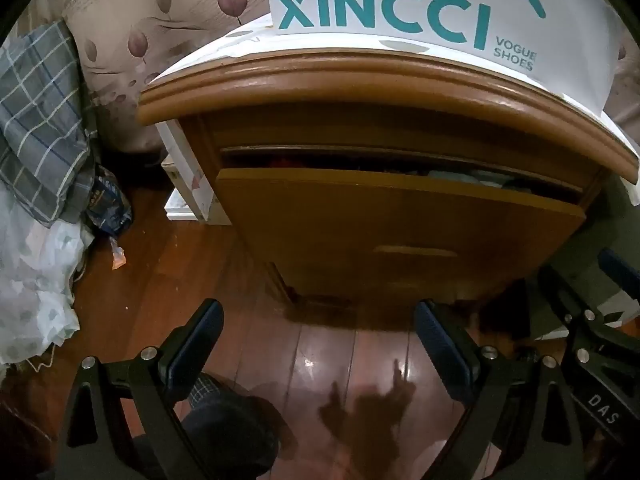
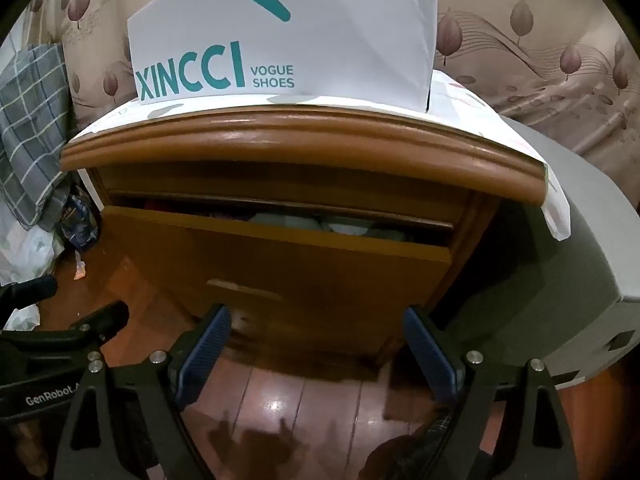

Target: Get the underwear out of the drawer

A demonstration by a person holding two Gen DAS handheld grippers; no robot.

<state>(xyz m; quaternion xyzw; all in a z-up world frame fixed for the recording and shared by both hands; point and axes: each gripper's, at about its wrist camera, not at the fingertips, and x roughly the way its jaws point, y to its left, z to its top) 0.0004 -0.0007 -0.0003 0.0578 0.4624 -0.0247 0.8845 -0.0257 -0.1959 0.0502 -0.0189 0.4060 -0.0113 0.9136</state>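
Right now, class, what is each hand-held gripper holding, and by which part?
Nothing: left hand-held gripper and right hand-held gripper both stand open and empty before the drawer.

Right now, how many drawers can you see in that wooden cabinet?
1. The drawer sits just under the cabinet top, pulled slightly open with clothes showing inside. Any lower drawers would be hidden behind its front.

You're in a bedroom at home, by the look of it; wooden nightstand [image 1: 360, 92] w/ its drawer [image 2: 280, 264] ajar & folded clothes [image 2: 344, 226] showing inside; white shoe-shop bag [image 2: 288, 40] reading "XINCCI VOGUE SHOES" on top; leaf-print wallpaper [image 2: 540, 40] behind; plaid bedding [image 1: 36, 120] & sheer white fabric [image 1: 32, 280] piled at your left; glossy reddish wood floor [image 1: 340, 360] w/ bits of clutter [image 1: 108, 204] beside the nightstand.
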